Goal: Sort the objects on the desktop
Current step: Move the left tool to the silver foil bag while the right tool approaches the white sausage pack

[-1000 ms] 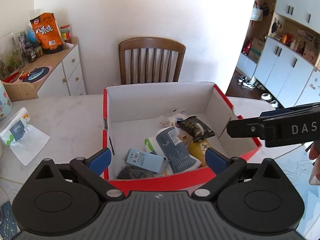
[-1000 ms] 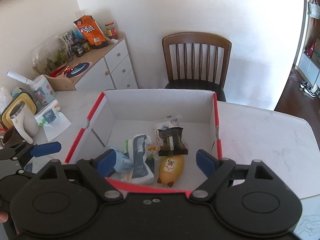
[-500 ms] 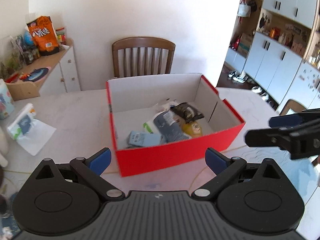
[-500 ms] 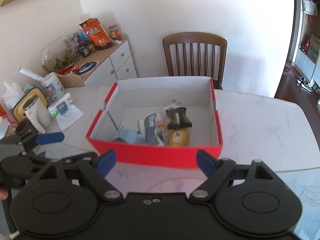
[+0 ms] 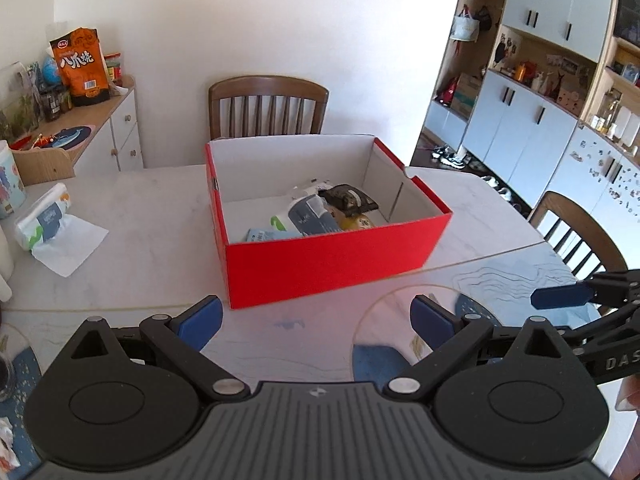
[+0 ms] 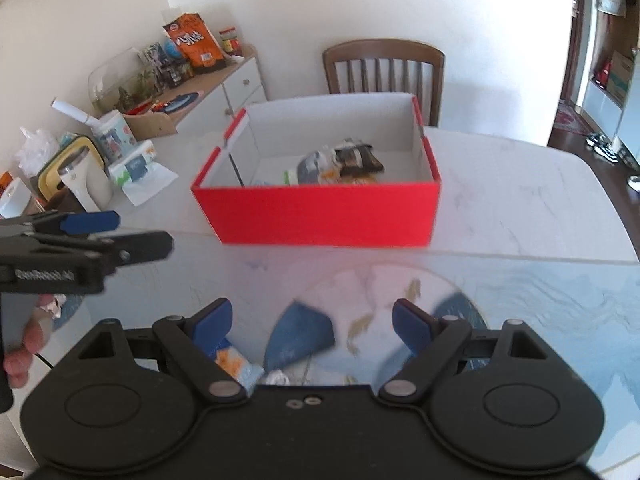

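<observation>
The left gripper [image 5: 316, 318] has its jaws wide apart, with nothing between them. Ahead of it, a little to the right, sits the red box [image 5: 332, 258] on the bench [image 5: 132, 216], with packets already inside. The right gripper [image 6: 312, 320] is also spread wide and empty. Just under its left finger, close in, lies a small snack packet [image 6: 236, 364] on the bench, partly hidden. The right gripper is much nearer to it, so that hand should probably dip down and back for it. Its long side cannot be told.
</observation>
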Action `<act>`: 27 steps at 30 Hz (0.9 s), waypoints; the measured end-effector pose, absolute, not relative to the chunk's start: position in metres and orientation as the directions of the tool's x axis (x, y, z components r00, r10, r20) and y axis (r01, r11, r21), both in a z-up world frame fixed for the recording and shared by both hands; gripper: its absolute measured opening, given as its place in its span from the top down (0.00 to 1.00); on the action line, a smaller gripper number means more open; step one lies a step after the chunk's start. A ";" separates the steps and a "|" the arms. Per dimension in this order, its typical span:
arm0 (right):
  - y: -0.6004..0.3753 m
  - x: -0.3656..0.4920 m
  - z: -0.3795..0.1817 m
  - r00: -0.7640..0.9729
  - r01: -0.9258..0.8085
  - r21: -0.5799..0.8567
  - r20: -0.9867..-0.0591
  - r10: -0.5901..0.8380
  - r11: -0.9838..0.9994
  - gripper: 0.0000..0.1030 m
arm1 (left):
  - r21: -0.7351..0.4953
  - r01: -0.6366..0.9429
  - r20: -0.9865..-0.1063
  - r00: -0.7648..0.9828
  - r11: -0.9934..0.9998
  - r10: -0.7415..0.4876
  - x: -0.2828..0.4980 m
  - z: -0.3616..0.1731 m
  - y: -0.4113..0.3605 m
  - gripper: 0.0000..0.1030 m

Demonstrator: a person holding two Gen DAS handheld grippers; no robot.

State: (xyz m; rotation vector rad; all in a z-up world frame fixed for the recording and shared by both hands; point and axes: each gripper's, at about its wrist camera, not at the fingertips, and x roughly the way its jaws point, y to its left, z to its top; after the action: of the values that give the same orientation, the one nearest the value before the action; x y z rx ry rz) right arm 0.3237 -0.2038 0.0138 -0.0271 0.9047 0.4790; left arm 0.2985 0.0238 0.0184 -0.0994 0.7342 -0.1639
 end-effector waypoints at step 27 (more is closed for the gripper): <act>-0.218 0.246 -0.056 0.538 -0.308 0.144 -0.789 0.297 0.940 0.16 | -0.099 0.278 -0.625 0.730 0.956 -0.277 0.220 -0.020 0.006 0.02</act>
State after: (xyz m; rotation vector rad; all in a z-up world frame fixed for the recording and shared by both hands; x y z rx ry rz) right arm 0.2465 -0.2175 -0.0555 -0.0135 0.9365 0.3599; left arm 0.2199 0.0064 -0.0198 0.0013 0.6885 -0.3053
